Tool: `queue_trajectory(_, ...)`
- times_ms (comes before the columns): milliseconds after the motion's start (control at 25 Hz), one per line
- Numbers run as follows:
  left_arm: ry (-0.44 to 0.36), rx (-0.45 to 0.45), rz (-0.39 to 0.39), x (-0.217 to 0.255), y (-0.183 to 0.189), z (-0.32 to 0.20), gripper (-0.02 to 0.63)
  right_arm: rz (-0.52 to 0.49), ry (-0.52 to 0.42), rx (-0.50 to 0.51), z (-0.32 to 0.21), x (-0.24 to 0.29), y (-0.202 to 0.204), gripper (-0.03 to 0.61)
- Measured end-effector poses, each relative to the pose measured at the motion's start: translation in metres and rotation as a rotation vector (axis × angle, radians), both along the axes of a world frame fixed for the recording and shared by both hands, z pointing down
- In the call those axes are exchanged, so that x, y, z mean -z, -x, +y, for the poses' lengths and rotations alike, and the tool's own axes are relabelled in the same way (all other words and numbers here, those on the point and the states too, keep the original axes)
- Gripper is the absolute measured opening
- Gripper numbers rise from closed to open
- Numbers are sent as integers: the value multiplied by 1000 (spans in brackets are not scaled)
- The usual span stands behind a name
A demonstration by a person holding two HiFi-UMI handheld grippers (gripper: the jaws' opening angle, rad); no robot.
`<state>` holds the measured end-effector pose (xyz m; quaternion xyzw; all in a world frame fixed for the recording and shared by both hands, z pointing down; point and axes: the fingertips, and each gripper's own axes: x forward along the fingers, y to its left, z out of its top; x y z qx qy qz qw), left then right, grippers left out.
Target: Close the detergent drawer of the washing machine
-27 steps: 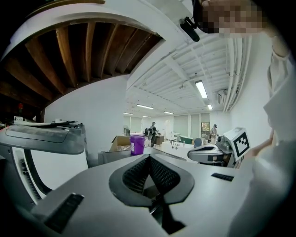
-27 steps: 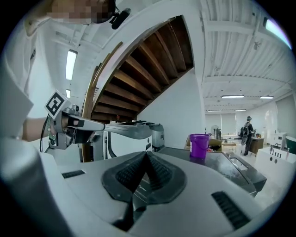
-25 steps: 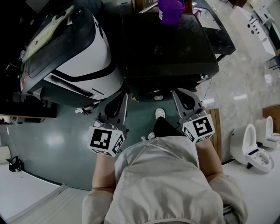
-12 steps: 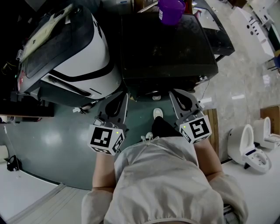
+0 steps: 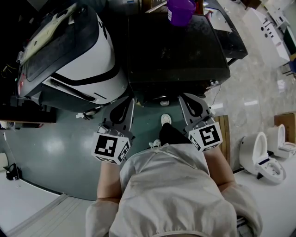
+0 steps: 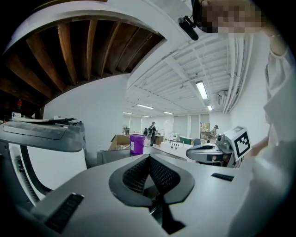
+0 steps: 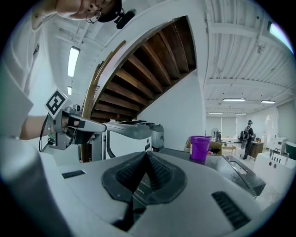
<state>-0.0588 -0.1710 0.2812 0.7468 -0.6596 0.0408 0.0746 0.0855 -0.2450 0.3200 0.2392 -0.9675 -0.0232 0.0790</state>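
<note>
Both tongs shut on nothing: left gripper (image 6: 149, 158) and right gripper (image 7: 145, 156) held at waist, jaws pointing toward dark-topped machine (image 5: 178, 51) carrying a purple bucket (image 5: 180, 10), seemingly parked clear of any work. Detergent drawer not discernible in any view; open or closed cannot be judged

The head view looks steeply down from above the person's shoulders. It sits close over the left gripper (image 5: 121, 109) and right gripper (image 5: 194, 107), with a white machine (image 5: 88, 60) at upper left and a purple bucket (image 5: 180, 10) at the top edge. The left gripper view rides low on its gripper and faces level across the room along its fingers (image 6: 137, 174). There the bucket lies at the frame's centre and the other gripper's marker cube (image 6: 240, 142) at right. The right gripper view faces likewise, with the bucket right of centre and the left gripper at left. All three views share the bucket and the white machine.
</note>
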Motion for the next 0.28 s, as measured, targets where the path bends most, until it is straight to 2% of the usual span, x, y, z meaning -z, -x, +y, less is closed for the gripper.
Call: queue_trajectory(280, 17, -13, -23, -8, -8, 7, 18, -13, 13, -30, 3, 0, -7, 2)
